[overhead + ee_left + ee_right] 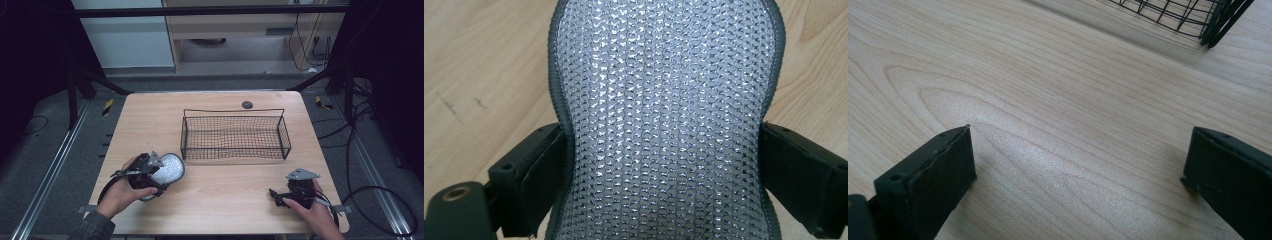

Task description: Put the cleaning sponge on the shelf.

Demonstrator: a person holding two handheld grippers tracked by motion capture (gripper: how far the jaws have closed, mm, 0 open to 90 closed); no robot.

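Table (225, 185): left gripper (664, 165) pinches silver mesh pad (664, 100).

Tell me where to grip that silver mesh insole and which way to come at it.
Grip the silver mesh insole at its narrow waist, across its width, one jaw on each bound edge. The outline pinches in there, so the jaws sit in the curve and cannot slide toward the wider ends. Come from the near end, along its length; the left tongs already clamp it this way.
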